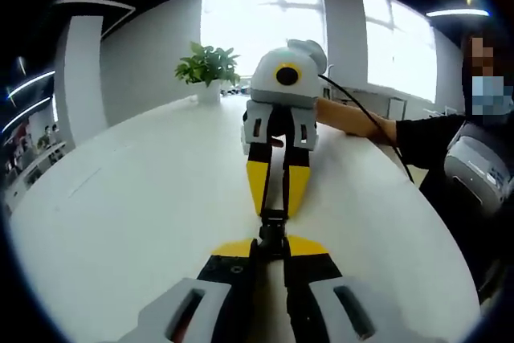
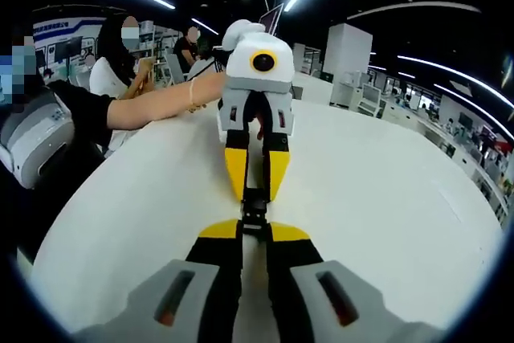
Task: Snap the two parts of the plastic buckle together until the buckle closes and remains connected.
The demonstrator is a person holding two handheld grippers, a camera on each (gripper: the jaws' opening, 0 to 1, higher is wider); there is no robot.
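My left gripper [image 1: 273, 240] rises from the bottom of the left gripper view, its yellow-tipped jaws drawn nearly together and clamped on one end of the black plastic buckle [image 1: 273, 225]. The buckle sits in the narrow gap between my two grippers, just above the white table [image 1: 120, 222]. Straight across from it, my right gripper [image 1: 275, 202] points back at me, tips down and toward my own, its yellow jaws also closed in on the buckle's far end, with the black strap running up between them. Behind that gripper my forearm [image 1: 353, 118] reaches in from the right, held level over the table, a black cable trailing along it.

In the right gripper view, the right gripper [image 2: 255, 229] comes up from the bottom, jaws pinched on its end of the buckle [image 2: 254, 210]. The left gripper [image 2: 255, 186] faces it head-on, tips angled down to meet mine at the buckle. My other arm [image 2: 152, 106] stretches in from the left, roughly level, a thin band at the wrist.

I cannot tell whether the two buckle halves are latched or merely touching; they are small and dark between the jaw tips.

A potted plant [image 1: 209, 66] stands at the far edge of the table before bright windows [image 1: 265, 18]. People [image 2: 120, 62] are seated behind my arm.
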